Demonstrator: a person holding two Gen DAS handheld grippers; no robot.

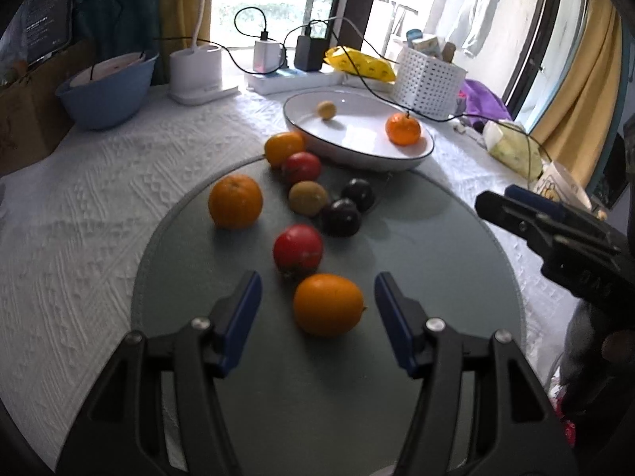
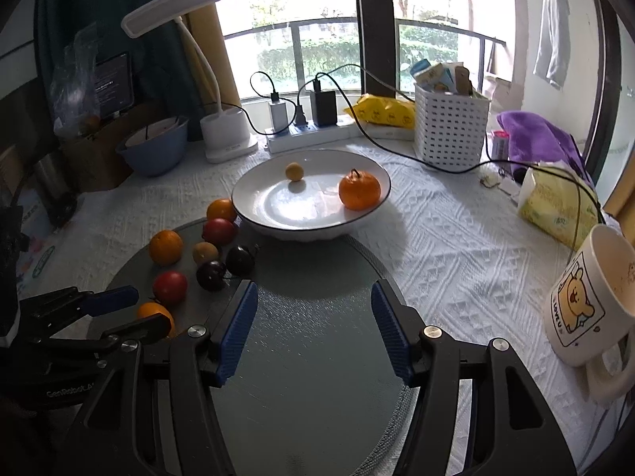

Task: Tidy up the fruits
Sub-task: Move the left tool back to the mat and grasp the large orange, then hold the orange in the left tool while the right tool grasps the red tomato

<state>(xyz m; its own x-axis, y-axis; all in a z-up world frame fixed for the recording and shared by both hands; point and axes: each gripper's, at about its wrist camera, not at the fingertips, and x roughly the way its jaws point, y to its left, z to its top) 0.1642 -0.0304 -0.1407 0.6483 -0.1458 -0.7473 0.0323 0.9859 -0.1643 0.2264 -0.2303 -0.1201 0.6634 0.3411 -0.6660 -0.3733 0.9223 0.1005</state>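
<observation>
Two black plastic two-finger grippers are being seen: left gripper [image 1: 317, 297] and right gripper [image 2: 313, 303], each with ribbed blue pads [image 2: 238, 329], silver pivot screws [image 2: 197, 331]; pale lettering is being shown.

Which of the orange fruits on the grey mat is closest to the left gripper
The oval orange fruit at the mat's near edge, lying between the open fingers of the left gripper. The other two orange fruits, a round one and one beside the plate, lie farther back.

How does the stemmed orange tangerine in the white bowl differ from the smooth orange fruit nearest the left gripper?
The stemmed tangerine sits in the white bowl; the smooth orange fruit lies on the grey mat. The tangerine is squat, the other oval. Both are orange and ungripped.
</observation>
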